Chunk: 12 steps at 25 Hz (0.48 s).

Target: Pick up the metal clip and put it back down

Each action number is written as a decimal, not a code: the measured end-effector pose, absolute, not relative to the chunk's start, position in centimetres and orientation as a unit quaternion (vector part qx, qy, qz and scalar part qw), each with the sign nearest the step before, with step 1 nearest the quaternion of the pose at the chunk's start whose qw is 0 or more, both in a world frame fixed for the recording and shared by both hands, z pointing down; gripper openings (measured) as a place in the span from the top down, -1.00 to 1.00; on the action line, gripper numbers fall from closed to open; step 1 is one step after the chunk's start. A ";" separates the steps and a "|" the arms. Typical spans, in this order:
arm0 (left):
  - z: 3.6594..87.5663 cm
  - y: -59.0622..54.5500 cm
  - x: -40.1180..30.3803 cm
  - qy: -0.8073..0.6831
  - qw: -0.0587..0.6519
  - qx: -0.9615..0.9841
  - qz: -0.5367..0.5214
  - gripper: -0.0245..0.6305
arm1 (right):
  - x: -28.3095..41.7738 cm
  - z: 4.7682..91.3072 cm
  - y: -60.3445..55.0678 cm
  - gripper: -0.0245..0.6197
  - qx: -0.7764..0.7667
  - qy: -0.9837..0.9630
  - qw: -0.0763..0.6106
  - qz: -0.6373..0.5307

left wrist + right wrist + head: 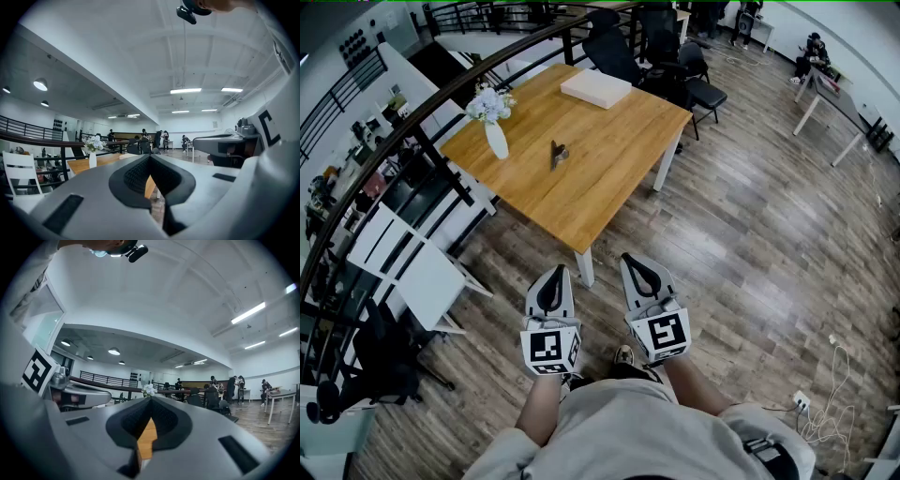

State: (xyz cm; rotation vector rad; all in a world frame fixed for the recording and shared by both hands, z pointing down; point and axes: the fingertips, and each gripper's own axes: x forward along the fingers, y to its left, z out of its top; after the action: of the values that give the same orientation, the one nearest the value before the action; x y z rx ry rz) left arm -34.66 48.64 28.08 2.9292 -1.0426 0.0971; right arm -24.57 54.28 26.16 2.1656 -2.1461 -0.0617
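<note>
While the metal clip (559,154) sits on the table (623,141), I hold my left tongs (553,279) and right tongs (638,270) closed, empty, well away.

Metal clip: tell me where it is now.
In the head view the metal clip sits near the middle of the wooden table, just right of the flower vase.

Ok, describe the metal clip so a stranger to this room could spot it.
Find the light wooden rectangular table. Near its middle, right of the white vase of flowers and nearer than the flat white box, sits the small metal clip. It is the only dark, tiny thing there.
</note>
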 end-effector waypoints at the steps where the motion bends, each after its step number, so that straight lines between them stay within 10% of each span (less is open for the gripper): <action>1: 28.2 48.6 -34.2 -0.335 0.018 0.942 0.032 0.85 | -24.1 26.2 54.3 0.85 0.709 -0.703 0.045 -0.019; 12: 31.6 49.5 -30.7 -0.346 0.034 0.935 0.068 0.85 | -19.8 29.8 54.6 0.84 0.695 -0.717 0.046 0.004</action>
State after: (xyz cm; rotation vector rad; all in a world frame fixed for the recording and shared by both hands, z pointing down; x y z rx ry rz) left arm -30.75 49.51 31.62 2.8766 -1.0637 0.2077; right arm -19.83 54.56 29.79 2.1223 -2.1887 0.0121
